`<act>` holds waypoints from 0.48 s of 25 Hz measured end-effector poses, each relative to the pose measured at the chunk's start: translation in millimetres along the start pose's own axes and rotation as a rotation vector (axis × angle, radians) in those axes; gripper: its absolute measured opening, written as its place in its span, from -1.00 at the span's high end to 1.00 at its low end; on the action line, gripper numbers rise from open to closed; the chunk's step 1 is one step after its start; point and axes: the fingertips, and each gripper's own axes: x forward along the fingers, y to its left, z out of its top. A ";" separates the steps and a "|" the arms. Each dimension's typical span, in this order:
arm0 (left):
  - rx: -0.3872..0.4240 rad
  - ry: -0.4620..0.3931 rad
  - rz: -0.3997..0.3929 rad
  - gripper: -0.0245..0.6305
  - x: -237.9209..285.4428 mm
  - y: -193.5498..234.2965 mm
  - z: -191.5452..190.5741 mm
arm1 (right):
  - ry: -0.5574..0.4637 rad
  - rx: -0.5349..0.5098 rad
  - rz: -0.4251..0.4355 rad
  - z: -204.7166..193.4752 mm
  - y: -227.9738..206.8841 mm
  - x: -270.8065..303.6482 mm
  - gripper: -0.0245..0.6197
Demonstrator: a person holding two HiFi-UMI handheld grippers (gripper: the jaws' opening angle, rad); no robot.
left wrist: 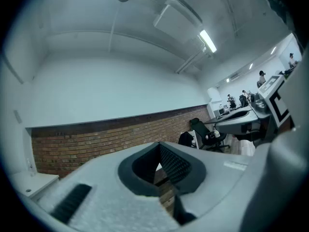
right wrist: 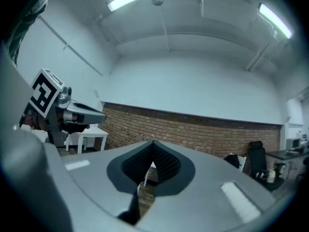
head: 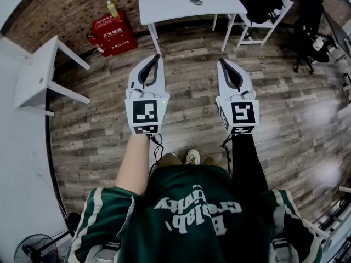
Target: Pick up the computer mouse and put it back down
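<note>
Both grey grippers, the left gripper [head: 156, 59] and right gripper [head: 222, 63], are clenched on nothing, held level. The small dark oval computer mouse [head: 196, 1] lies untouched on the white rectangular table [head: 164, 4], well ahead; the approach seems pending: step closer, then part jaws.

The floor [head: 192, 92] is wood-look plank, grey-brown and grained, with a soft sheen that throws pale glare at the right. Behind it the brick wall [head: 60, 15] looks rough and matt. The white surface [head: 164, 4] is smooth and flat-finished, and the computer mouse [head: 196, 1] on it is dark (too small to tell its gloss). The left tongs [head: 158, 59] and right tongs [head: 221, 63] have pale grey matt plastic shells, finely speckled up close, lined with black ribbed pads [left wrist: 175, 164]. The person's shirt [head: 181, 193] is green cloth with a slight shine.
</note>
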 end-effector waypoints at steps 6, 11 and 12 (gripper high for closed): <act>-0.013 0.002 -0.005 0.91 -0.7 0.1 -1.1 | 0.005 0.008 -0.010 -1.5 -3.7 -0.5 0.88; -0.007 0.006 -0.007 0.91 -1.8 0.7 -2.1 | -0.002 0.013 -0.008 -1.5 -2.4 -1.4 0.88; -0.005 0.006 -0.006 0.91 -2.2 0.7 -2.0 | -0.005 0.018 -0.007 -1.6 -2.6 -2.4 0.88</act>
